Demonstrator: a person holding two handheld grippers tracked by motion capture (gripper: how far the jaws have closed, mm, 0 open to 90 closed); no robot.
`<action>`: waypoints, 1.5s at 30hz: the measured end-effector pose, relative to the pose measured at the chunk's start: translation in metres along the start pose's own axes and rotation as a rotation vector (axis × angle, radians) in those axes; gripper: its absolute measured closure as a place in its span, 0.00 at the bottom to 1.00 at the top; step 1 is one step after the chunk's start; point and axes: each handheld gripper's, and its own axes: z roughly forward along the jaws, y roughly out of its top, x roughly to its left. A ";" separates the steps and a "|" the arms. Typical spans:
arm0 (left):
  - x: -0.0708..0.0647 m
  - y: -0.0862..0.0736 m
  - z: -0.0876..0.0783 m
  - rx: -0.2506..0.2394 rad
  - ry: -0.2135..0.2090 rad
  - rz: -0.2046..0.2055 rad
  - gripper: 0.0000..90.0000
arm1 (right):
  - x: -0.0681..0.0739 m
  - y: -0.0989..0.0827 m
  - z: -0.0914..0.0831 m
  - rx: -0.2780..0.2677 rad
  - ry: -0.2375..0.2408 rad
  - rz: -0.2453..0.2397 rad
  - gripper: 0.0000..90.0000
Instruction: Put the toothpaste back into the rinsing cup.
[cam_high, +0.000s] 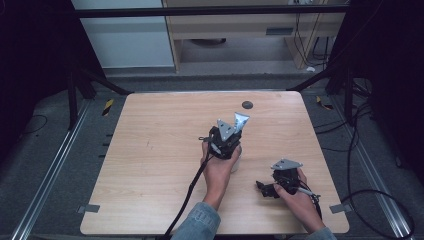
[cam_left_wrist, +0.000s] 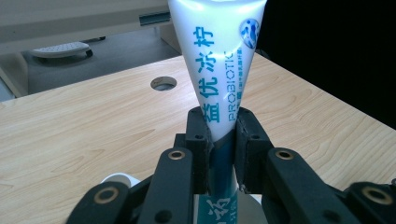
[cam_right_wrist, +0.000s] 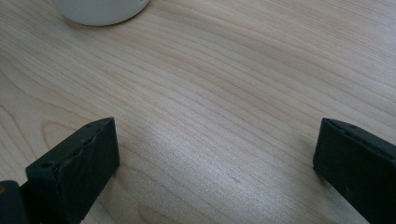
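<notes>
A white toothpaste tube (cam_left_wrist: 217, 60) with teal print stands upright, crimped end up, and my left gripper (cam_left_wrist: 220, 133) is shut on its lower part. In the high view the left gripper (cam_high: 226, 137) is near the table's middle, with the tube's flat end (cam_high: 241, 119) sticking out beyond it. A white cup (cam_left_wrist: 119, 179) sits just below the gripper; its rim shows at lower left. My right gripper (cam_high: 265, 189) rests low over the table at the front right. Its jaws stand wide open over bare wood (cam_right_wrist: 215, 140), and the white cup's base (cam_right_wrist: 100, 9) lies ahead of them.
The wooden table (cam_high: 160, 150) has a round cable hole (cam_high: 247, 105) near its far edge. A cable (cam_high: 187, 200) trails from the left gripper toward the front edge. Dark floor, frame legs and cables surround the table.
</notes>
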 end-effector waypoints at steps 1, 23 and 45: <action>0.000 0.000 0.000 0.000 0.001 0.000 0.86 | 0.000 0.000 0.000 0.000 0.000 0.000 0.01; 0.003 -0.011 0.002 0.009 -0.001 -0.010 0.86 | 0.000 0.000 0.000 0.000 0.000 -0.001 0.01; 0.006 -0.014 0.000 0.039 -0.015 -0.008 0.86 | 0.000 0.000 0.000 0.000 0.000 -0.001 0.01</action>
